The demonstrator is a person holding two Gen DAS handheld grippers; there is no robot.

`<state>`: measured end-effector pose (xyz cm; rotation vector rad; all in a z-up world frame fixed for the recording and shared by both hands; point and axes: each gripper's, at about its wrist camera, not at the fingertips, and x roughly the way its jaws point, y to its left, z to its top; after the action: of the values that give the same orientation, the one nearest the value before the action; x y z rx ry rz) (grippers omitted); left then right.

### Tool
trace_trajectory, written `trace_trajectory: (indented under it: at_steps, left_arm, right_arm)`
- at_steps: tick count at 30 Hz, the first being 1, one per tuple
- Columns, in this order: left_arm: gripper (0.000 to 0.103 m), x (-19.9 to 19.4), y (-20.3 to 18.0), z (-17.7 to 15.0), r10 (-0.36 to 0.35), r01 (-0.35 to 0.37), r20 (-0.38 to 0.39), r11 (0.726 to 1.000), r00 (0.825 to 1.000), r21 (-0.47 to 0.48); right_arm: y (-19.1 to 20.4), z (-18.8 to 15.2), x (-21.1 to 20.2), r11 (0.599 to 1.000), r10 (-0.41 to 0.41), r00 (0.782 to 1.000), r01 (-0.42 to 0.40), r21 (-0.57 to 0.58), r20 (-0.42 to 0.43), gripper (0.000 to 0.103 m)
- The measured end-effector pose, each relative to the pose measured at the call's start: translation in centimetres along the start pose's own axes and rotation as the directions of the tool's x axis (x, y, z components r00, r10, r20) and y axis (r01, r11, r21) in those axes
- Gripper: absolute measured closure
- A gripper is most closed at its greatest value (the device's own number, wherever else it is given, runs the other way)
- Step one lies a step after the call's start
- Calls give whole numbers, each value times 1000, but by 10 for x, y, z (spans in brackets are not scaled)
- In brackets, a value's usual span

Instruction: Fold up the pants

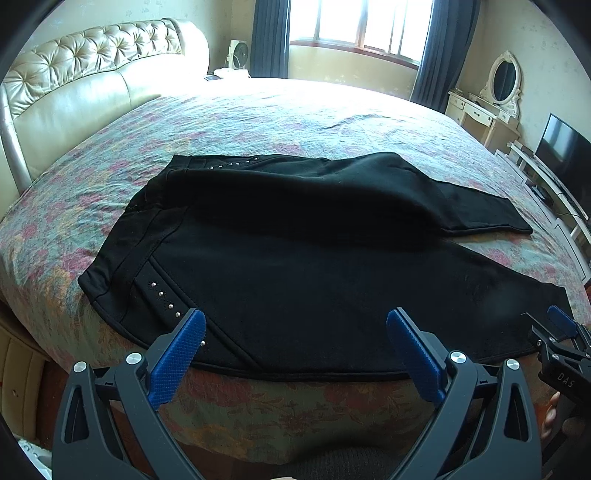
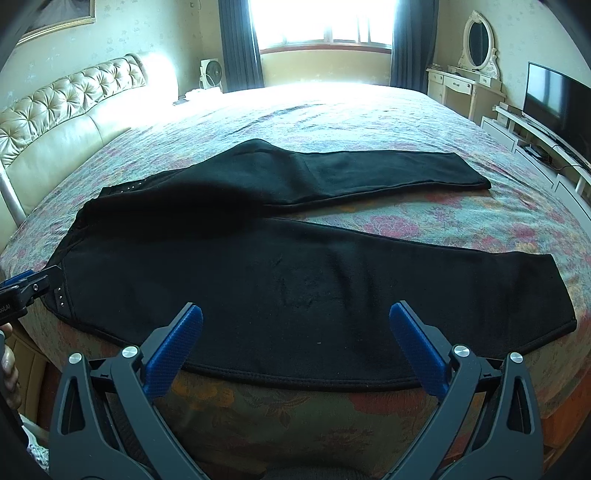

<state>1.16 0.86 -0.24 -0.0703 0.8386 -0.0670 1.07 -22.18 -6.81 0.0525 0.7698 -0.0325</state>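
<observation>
The pants [image 2: 295, 266] lie lengthwise across the bed [image 2: 369, 118], waistband toward the left tool [image 1: 295, 332], legs toward the right tool [image 2: 295, 325], both spread apart and empty.

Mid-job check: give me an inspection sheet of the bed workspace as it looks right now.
Surface: bed with floral bedspread, lightly wrinkled, far half washed out by window light.
Job's things: black pants laid flat and unfolded, waistband toward the headboard, legs spread apart; near leg lies along the bed's near edge.
Clutter: nothing seen on the bedspread besides the pants.
Grippers: left gripper open, holding nothing, over the near edge by the studded pocket; right gripper open, holding nothing, over the near leg.
Cables: a cable on the stand beside the television.
Surroundings: window with dark curtains, fan, vanity mirror, picture frame on the wall.
</observation>
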Motion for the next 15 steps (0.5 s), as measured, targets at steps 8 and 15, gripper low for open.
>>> trace_trajectory:
  at_steps: [8,15]
  left_arm:
    - [5,28,45,42,-99,101,-38,993,994,63]
    - [5,100,164,133,-129,119,-124,990,984,-80]
  right_arm:
    - [0,17,34,1000,16,999,-16,-11,-48,2]
    - [8,38,55,996,89,995,-90,-23,-54,2]
